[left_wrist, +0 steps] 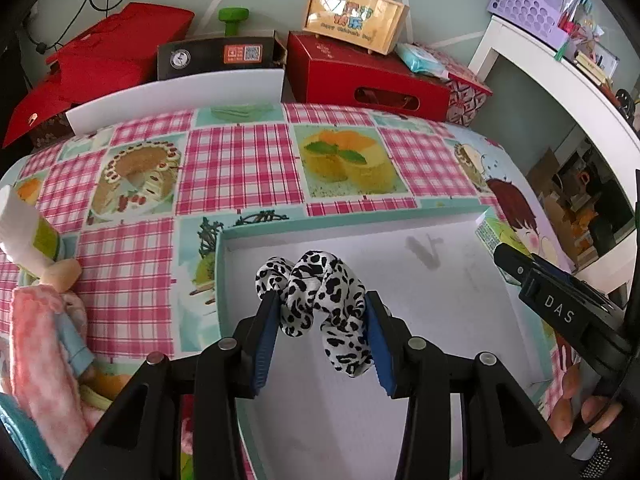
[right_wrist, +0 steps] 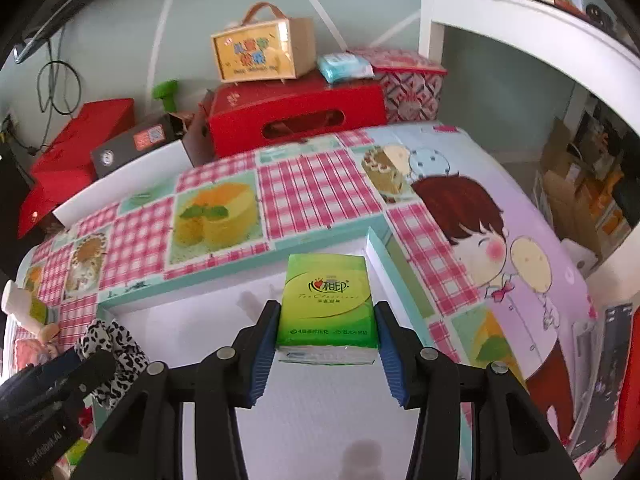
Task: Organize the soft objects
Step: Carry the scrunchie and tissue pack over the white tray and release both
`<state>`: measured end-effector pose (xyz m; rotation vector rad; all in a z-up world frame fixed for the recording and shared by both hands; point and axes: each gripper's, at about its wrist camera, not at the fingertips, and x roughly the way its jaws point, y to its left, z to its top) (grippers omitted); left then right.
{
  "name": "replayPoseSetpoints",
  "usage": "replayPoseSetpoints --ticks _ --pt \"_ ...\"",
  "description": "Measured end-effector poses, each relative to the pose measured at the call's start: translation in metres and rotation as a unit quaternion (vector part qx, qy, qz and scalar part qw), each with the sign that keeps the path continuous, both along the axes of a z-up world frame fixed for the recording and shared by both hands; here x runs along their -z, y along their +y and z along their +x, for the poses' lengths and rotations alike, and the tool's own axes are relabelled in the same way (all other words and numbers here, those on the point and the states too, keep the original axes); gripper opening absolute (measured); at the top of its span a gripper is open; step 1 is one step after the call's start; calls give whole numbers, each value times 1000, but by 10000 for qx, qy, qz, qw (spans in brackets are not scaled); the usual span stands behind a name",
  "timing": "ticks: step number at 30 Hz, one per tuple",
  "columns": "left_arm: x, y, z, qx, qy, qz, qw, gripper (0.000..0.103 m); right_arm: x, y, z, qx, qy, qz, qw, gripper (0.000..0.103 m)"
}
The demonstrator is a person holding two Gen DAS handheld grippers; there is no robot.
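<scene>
My left gripper (left_wrist: 322, 304) is shut on a black-and-white leopard-print scrunchie (left_wrist: 320, 304) and holds it over the white inside of a teal-rimmed box (left_wrist: 344, 220). My right gripper (right_wrist: 327, 316) is shut on a green tissue pack (right_wrist: 327, 304) and holds it over the same box (right_wrist: 240, 268), near its far right corner. The scrunchie (right_wrist: 110, 344) and the left gripper body also show at the lower left of the right wrist view. The right gripper body (left_wrist: 560, 304) shows at the right of the left wrist view.
A pink fluffy cloth (left_wrist: 44, 360) and a doll-like toy lie at the table's left with a white-capped tube (left_wrist: 24, 228). Red boxes (left_wrist: 360, 76), a black box (left_wrist: 216, 56) and a tan carry case (left_wrist: 354, 12) stand behind the checked tablecloth. A white shelf (left_wrist: 560, 80) stands right.
</scene>
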<state>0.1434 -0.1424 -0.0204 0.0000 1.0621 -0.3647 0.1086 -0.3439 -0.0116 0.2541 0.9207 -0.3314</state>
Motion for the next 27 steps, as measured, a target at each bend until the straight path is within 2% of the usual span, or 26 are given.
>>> replayPoseSetpoints --ticks 11,16,21,24,27 --pt "18 -7 6 20 173 65 9998 44 20 -4 7 86 308 25 9995 50" --pt "18 -7 7 42 242 87 9997 45 25 -1 9 63 520 -69 9986 50" --pt "14 -5 7 31 255 94 9996 48 21 1 7 60 537 -135 9984 50" --pt "8 -4 5 47 199 74 9998 53 15 3 7 54 502 -177 9986 53" --pt "1 -4 3 88 111 38 9999 58 7 6 5 20 396 -219 9990 61"
